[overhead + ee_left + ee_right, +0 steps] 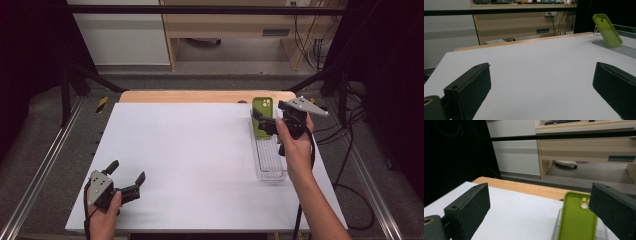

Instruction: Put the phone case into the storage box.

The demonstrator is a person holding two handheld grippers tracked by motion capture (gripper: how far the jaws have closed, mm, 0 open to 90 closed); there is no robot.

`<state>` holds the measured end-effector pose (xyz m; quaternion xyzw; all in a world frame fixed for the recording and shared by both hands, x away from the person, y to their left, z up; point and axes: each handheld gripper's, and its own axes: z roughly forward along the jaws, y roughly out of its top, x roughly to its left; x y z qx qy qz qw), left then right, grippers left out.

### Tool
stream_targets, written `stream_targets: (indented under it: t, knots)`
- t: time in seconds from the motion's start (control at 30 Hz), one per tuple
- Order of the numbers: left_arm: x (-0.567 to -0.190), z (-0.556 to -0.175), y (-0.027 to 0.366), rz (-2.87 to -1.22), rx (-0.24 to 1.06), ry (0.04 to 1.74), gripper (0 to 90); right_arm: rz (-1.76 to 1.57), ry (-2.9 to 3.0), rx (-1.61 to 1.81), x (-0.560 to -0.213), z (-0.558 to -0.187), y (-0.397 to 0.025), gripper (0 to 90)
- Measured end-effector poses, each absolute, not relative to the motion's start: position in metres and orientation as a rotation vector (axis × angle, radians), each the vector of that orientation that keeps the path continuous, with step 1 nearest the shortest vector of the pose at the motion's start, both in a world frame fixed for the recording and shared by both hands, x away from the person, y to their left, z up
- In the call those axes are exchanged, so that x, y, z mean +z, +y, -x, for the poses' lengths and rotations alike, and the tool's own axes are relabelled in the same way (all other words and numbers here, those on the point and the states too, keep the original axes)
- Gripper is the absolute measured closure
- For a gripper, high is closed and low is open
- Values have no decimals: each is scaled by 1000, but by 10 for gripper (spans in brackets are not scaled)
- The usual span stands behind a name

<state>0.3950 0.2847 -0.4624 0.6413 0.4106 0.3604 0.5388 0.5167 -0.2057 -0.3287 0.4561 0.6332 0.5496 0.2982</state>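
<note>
Green silicone phone case stands upright at the far end of a long clear plastic tray, long axis vertical, camera cut-out at the top, leaning slightly back. Just beside the case, the right gripper hovers, jaws apart. Well away from the tray, the left gripper hangs spread wide over the white bench.

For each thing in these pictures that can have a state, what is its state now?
Phone case: upright, leaning back in the far end of the tray, camera cutout on top.
Tray: clear, lying flat on the table, near part empty.
Left gripper: open, low over the table, holding nothing.
Right gripper: open, at the phone case, not closed on it.
</note>
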Motion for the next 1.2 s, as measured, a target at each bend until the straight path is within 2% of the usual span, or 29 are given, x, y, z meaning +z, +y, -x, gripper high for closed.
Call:
stream_targets:
  t: [1.2]
  knots:
    - [-453,-374,298,-1525,876,961,8,-1201,1655,1401,-336,-481,-254,36]
